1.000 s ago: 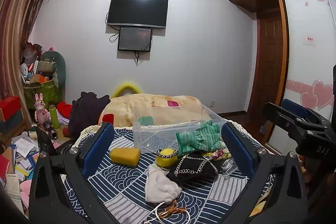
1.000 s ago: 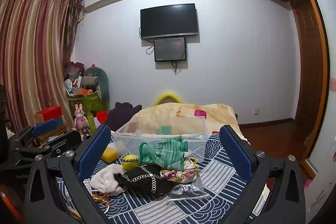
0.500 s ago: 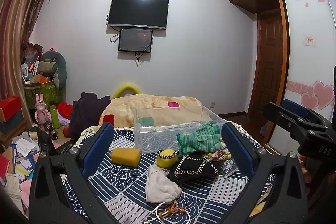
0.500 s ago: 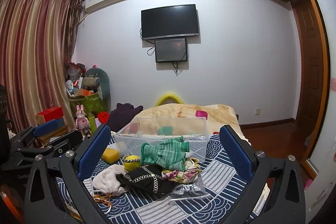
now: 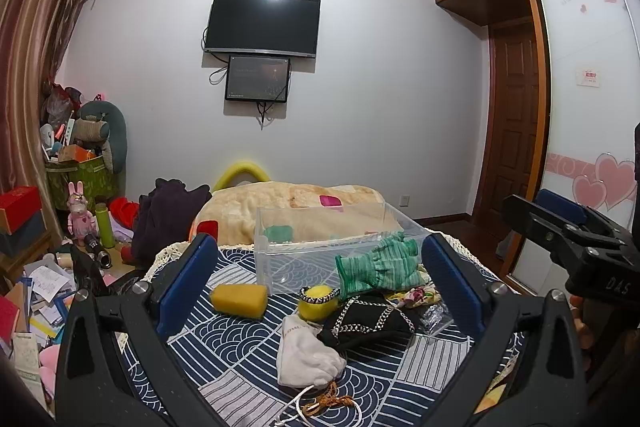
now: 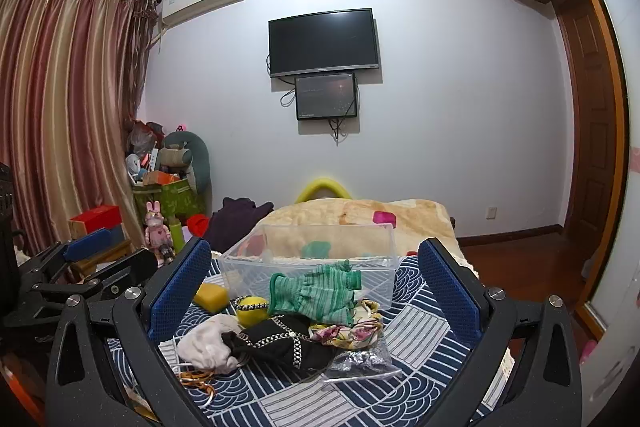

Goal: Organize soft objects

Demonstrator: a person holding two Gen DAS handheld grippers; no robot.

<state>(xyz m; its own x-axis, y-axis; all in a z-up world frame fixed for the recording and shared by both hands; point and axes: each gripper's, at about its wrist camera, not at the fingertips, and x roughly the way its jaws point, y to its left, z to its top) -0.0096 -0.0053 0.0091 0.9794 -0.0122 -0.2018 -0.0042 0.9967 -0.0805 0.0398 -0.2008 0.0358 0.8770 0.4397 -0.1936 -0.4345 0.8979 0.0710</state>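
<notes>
The soft things sit in a loose heap on the blue wave-patterned cloth (image 5: 224,347), just in front of a clear plastic bin (image 5: 328,247). I see a green knit glove (image 5: 378,265) leaning against the bin's near wall, a yellow ball (image 5: 318,303) wrapped by a beaded band just left of it, and a black pouch with chain trim (image 5: 368,323) lying below both. A white drawstring bag (image 5: 306,357) touches the pouch's left end, with an orange cord (image 5: 328,401) trailing from it. A yellow sponge (image 5: 239,299) lies apart to the left, near the bin's corner. From my right wrist camera a floral fabric piece (image 6: 352,331) and a small glittery clear packet (image 6: 362,361) rest at the heap's right edge.

My left gripper (image 5: 318,275) hangs over the cloth with its 2 blue pads spread wide, the heap between them, gripping nothing. My right gripper (image 6: 314,271) is likewise spread wide and empty, framing the glove and bin. Beyond the bin lies a beige blanket (image 5: 288,203), and a dark TV (image 5: 262,25) hangs on the wall.
</notes>
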